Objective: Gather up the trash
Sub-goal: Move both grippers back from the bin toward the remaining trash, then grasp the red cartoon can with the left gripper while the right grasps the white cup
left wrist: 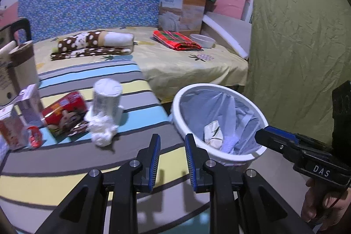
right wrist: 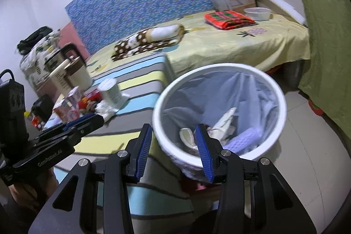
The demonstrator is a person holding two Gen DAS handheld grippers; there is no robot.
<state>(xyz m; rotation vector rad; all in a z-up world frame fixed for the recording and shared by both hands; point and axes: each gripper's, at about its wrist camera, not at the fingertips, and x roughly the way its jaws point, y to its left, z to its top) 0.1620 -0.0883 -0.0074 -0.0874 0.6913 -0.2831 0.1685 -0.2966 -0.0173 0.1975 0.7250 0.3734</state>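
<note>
Trash remaining for collection lies on the striped mattress [left wrist: 140, 80], all of it to the left of the white bin [left wrist: 219, 120] as the left wrist view shows it: a crumpled white tissue [left wrist: 102, 133] nearest the bin, a foil-topped cup [left wrist: 107, 100] just behind the tissue, a red snack wrapper [left wrist: 65, 111] beyond that, and small cartons [left wrist: 28, 102] farthest from the bin. The left claw [left wrist: 172, 159] is spread and pinches nothing; it hangs over the mattress edge just left of the bin rim. The right claw [left wrist: 276, 139] shows at the far side of the bin, side-on, so its gap cannot be read from here.

Risk noted: the tissue is touching the cup's base. A grab at the tissue from this angle could tip the cup, and whether the cup holds any liquid cannot be told.

In the right wrist view, the right claw [right wrist: 173, 146] is spread and empty, straddling the near rim of the bin [right wrist: 283, 106], whose liner already holds crumpled paper [right wrist: 226, 120]. The left claw [right wrist: 87, 122] sits left of the bin, near the tissue [right wrist: 105, 111].

Risk noted: the bin stands on the floor hard against the mattress. A claw catching the rim or the loose liner could drag or tip it. The frame is blurred, so clearance at the rim is uncertain.
</note>
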